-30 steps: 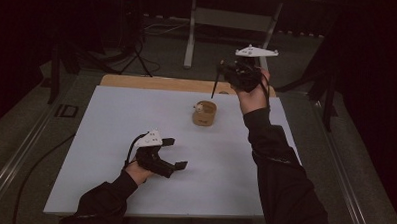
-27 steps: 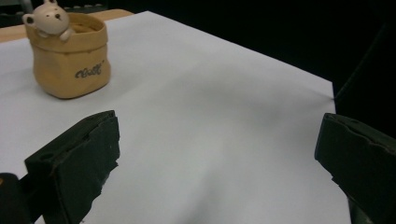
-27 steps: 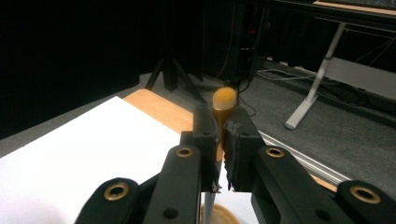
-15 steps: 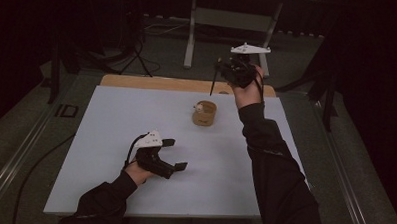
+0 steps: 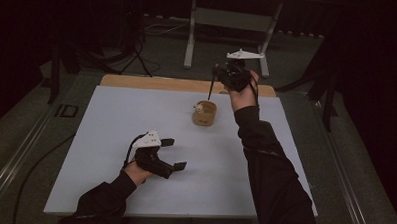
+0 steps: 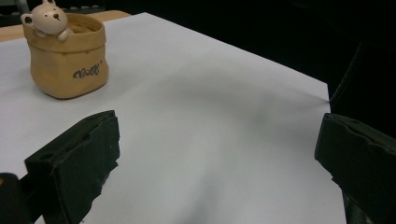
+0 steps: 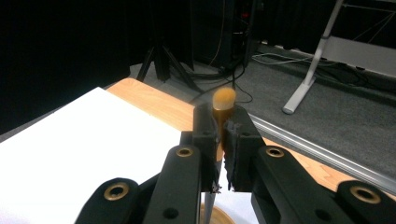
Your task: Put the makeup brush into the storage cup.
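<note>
Left gripper (image 5: 171,154) rests low on the white table (image 5: 110,139), unmoved from a second ago, jaws wide apart and empty. Centre: tan bear pot (image 5: 205,113) stands upright; we cannot tell its contents. Right gripper (image 5: 219,72) has dropped since a second ago, jaws clamped on a slim pen (image 5: 211,87) that hangs tip-down above the pot. We judge insertion imminent.
</note>
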Demonstrator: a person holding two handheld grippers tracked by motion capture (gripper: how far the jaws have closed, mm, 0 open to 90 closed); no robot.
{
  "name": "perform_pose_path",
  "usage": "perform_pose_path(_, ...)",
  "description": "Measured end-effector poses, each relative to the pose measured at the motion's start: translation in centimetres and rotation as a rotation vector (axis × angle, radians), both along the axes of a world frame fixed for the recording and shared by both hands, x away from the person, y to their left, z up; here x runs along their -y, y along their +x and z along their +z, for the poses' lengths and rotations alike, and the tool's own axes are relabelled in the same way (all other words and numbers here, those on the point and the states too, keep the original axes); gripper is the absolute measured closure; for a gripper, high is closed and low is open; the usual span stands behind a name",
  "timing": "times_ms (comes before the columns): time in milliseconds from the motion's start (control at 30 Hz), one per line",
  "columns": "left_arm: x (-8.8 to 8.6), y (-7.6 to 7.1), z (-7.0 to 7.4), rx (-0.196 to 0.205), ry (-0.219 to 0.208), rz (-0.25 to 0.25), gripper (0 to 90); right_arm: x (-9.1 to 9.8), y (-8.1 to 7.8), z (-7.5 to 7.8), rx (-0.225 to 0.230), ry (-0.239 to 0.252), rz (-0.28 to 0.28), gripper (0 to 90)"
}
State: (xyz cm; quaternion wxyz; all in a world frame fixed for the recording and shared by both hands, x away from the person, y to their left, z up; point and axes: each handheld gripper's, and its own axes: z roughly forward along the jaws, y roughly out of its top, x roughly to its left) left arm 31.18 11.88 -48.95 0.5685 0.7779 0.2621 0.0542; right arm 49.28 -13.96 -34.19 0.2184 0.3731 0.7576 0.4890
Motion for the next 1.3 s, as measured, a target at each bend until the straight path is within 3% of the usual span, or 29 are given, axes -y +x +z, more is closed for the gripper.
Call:
perform_pose_path(633, -0.1, 0.0, 0.0, 0.013, -0.004, -0.006, 0.6, -0.2, 0.9, -3.8, -0.089, -0.018, -0.029, 84.0)
perform_pose_path(733, -0.2, -0.1, 0.0, 0.014, -0.004, -0.006, 0.7, -0.2, 0.9, -4.5, -0.081, -0.046, -0.025, 84.0)
perform_pose_path(1133, -0.2, -0.2, 0.2, 0.031, -0.014, -0.003, 0.6, -0.4, 1.2, -6.1, -0.128, -0.033, -0.023, 83.9)
perform_pose_path(1300, -0.2, -0.2, 0.3, 0.033, -0.015, -0.008, 0.6, -0.6, 1.2, -6.5, -0.122, -0.054, -0.023, 82.5)
